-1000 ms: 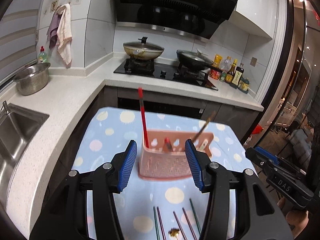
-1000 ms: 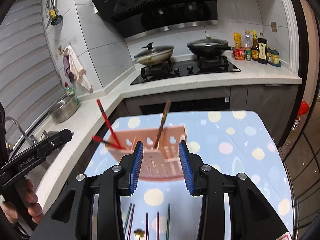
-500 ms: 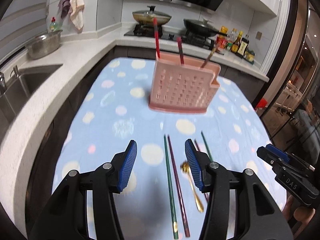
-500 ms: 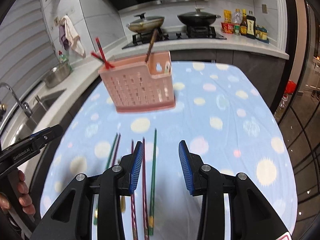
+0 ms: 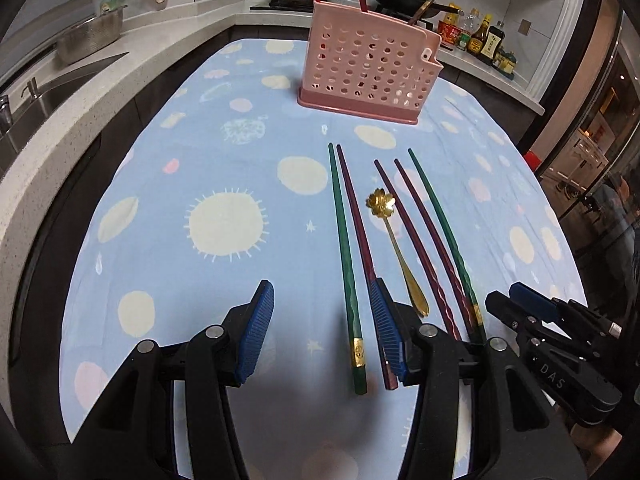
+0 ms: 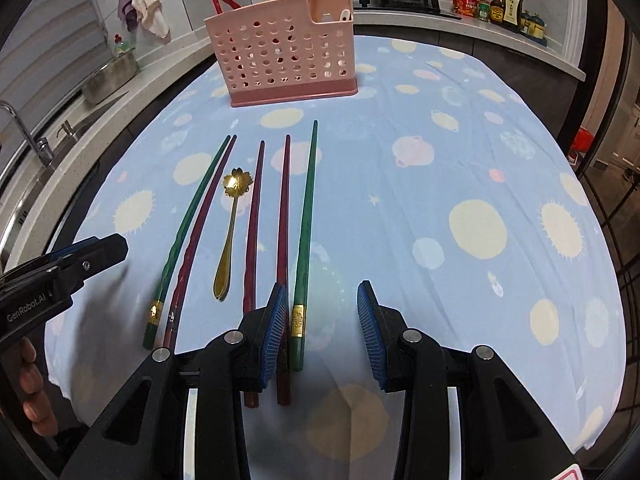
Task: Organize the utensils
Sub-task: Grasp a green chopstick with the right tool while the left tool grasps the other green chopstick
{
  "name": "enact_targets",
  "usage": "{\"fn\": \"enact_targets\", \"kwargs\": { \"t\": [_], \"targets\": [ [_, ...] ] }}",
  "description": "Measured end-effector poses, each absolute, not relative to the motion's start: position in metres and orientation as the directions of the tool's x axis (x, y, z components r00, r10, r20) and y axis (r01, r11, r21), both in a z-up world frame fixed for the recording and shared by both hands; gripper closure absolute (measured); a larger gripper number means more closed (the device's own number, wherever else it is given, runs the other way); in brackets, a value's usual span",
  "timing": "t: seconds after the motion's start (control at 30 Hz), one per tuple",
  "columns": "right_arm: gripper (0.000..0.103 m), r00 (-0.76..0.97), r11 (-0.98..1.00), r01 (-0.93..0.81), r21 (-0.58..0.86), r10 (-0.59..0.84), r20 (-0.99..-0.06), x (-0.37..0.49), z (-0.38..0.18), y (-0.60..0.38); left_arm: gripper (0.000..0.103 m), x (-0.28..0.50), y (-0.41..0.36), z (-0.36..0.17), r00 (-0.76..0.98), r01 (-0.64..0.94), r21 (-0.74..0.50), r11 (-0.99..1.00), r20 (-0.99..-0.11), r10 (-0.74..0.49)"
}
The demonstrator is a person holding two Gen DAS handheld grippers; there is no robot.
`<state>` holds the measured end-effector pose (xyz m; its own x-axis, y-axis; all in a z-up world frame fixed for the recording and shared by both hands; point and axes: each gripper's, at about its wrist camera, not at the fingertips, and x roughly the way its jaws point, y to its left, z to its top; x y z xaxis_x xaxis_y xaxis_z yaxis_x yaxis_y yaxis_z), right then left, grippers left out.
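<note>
Change: both grippers dropped from level with the pink perforated plastic utensil holder (image 5: 370, 64) to low over the blue dotted tablecloth (image 5: 224, 168); holder now far ahead, near ends of the utensils now at the pads
Left gripper (image 5: 326, 332): parted moderately, gripping nothing; outermost green chopstick with gold band (image 5: 347, 264) lying between the pads; dark red chopstick (image 5: 360, 240) touching or passing under the right-hand pad
Right gripper (image 6: 322, 330): parted rather narrowly, empty; green gold-banded chopstick (image 6: 305, 216) just inside the left-hand pad
Utensils: five chopsticks flat on the cloth in front of the holder, tips toward it; gold flower-bowl metal spoon (image 5: 394, 248) among them; more red and brown sticks already upright in the holder
Handling: chopsticks light, stiff, thin, smooth, likely to roll or slip; best taken at the thick banded end, pads across the shaft; neighbours close, risk of catching two
Writing: "GenRobot.AI" and "DAS" on the gripper bodies; sauce bottle labels behind the holder unreadable
</note>
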<state>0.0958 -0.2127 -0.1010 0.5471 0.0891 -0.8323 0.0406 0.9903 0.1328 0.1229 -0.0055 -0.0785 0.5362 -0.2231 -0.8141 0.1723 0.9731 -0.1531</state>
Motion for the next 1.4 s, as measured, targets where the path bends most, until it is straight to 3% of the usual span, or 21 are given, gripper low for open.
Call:
{"fn": "enact_targets", "kwargs": {
  "t": [0.63, 1.1, 1.27, 1.4],
  "targets": [
    [0.09, 0.507, 0.99, 0.039, 0.134, 0.095, -0.857, 0.098, -0.119, -0.211, 0.055, 0.107, -0.012, -0.1, 0.475, 0.199, -0.159, 0.967, -0.848, -0.237],
    [0.096, 0.509, 0.99, 0.041, 0.136, 0.096, -0.855, 0.093, -0.12, -0.212, 0.058, 0.102, -0.017, -0.112, 0.456, 0.212, -0.141, 0.967, -0.861, -0.226],
    [0.096, 0.509, 0.99, 0.041, 0.137, 0.097, -0.855, 0.093, -0.12, -0.212, 0.066, 0.102, -0.016, -0.113, 0.467, 0.215, -0.131, 0.968, -0.857, -0.219],
    [0.096, 0.509, 0.989, 0.042, 0.14, 0.099, -0.855, 0.093, -0.12, -0.213, 0.082, 0.103, -0.016, -0.114, 0.469, 0.223, -0.123, 0.967, -0.856, -0.217]
  ]
}}
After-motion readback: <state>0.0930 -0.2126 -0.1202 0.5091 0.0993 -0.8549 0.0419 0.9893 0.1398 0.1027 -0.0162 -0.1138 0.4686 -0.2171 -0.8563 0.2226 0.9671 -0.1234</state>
